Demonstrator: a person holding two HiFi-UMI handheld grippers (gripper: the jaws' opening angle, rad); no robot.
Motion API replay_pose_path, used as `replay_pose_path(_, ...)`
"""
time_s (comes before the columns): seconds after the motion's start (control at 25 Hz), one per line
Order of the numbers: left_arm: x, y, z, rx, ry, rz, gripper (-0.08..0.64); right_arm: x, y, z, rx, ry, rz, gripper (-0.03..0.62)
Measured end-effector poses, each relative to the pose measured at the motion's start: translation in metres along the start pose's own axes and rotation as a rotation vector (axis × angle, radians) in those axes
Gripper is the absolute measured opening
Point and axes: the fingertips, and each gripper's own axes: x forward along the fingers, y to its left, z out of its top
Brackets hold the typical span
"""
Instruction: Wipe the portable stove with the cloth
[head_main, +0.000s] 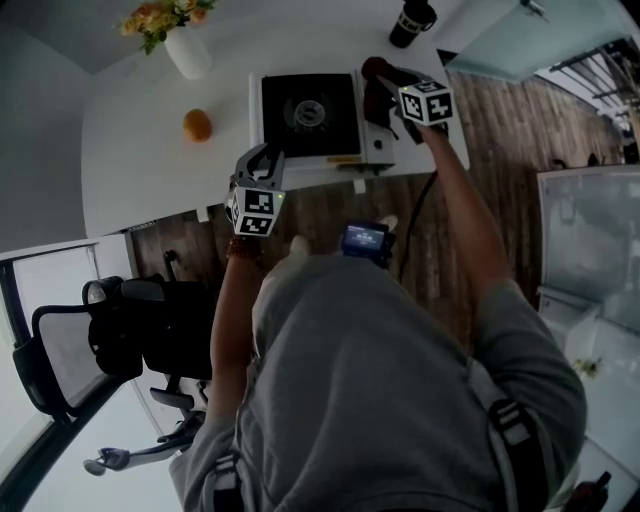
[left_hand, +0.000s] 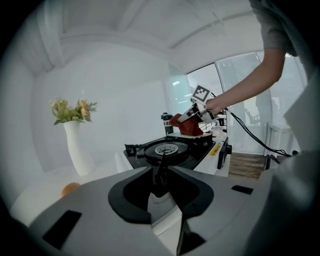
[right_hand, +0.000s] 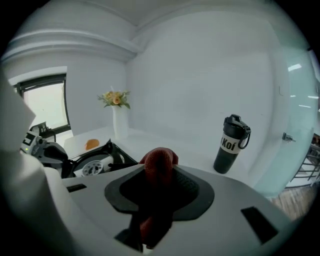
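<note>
Spanning the top of the head view: white table (head_main: 130, 160), bearing all items below but the chair.
Office chair (head_main: 120, 335): black, on the wooden floor at the table's near left.
Portable stove (head_main: 310, 112): white body, black top, round burner in the middle; stands near the table's front edge.
Vase (head_main: 188, 50): white, upright, with orange and yellow flowers; well apart from the stove, to its left.
Bottle (head_main: 412, 20): black, upright, at the table's far edge.
Left gripper (head_main: 264, 160): at the stove's front left corner, fingers (left_hand: 161, 167) drawn close on the stove's rim.
Right gripper (head_main: 385, 88): over the stove's right end, fingers pinching the cloth.
Cloth (right_hand: 159, 162): red-brown, bunched between the right fingers; contact with the stove cannot be told.
Orange (head_main: 197, 125): left of the stove.
</note>
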Motion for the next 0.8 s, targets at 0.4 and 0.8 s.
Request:
replay_pose_path(0.4, 0.0, 0.0, -0.002, 0.008, 0.019, -0.007, 0.109, 0.043, 0.014, -0.027, -0.159, 0.184, -0.069, 0.117)
replay_pose_path(0.8, 0.0, -0.002, -0.002, 0.018, 0.02, -0.017, 0.109, 0.044, 0.053, -0.027, -0.23, 0.215, -0.005, 0.104)
